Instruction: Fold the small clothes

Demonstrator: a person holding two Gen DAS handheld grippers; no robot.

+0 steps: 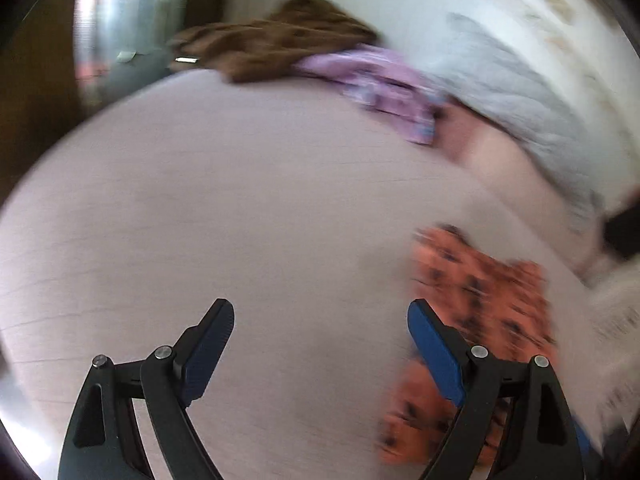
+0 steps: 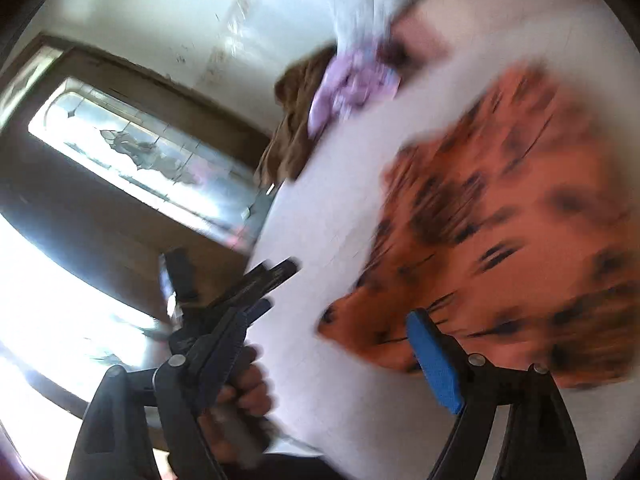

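Both empty, wide-open grippers, left gripper (image 1: 320, 330) and right gripper (image 2: 340, 320), flank orange garment (image 2: 500, 232).

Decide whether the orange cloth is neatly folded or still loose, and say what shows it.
Cannot tell for sure. The orange cloth lies on the table with an uneven outline, but motion blur hides any fold lines.

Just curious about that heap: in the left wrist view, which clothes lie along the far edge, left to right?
Brown garment → purple patterned garment → grey knitted garment.
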